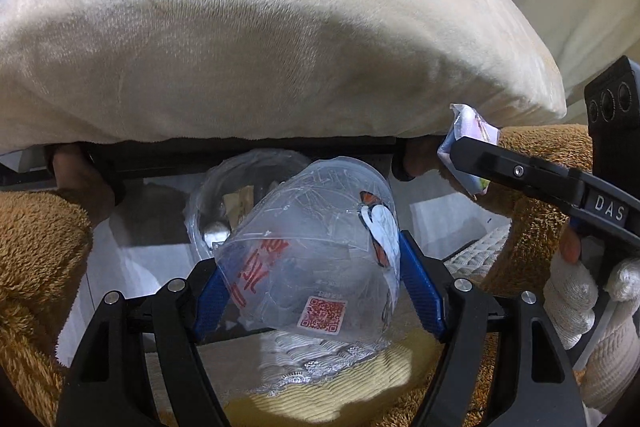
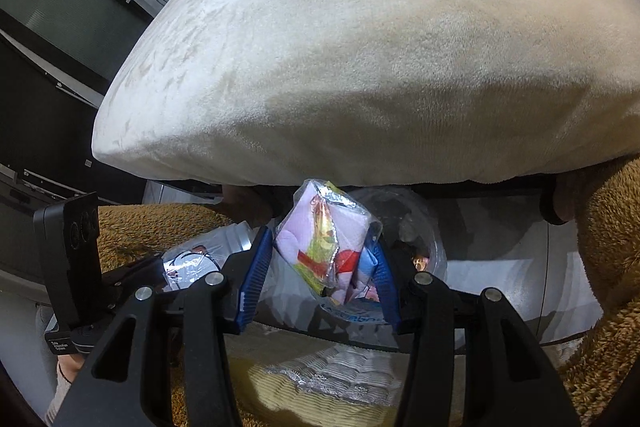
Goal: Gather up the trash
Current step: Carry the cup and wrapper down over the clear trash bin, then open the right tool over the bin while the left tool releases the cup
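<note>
Left gripper (image 1: 308, 291): jaws closed on a crumpled clear plastic cup (image 1: 316, 259) with red print and a QR label. Right gripper (image 2: 320, 267): jaws clamped on a pink, foil-edged snack wrapper (image 2: 324, 243). Both are held just below a cream plush cushion (image 1: 260, 39), above a clear plastic bag of rubbish (image 1: 240, 187). Brown fleece blanket (image 1: 36, 251) to either side.

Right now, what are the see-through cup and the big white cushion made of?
The cup looks like thin clear plastic: you can see through it, it shines, and it is dented and creased with printed red writing. The cushion looks like soft velvety cloth: matte, with short fuzz that brushes lighter and darker.
</note>
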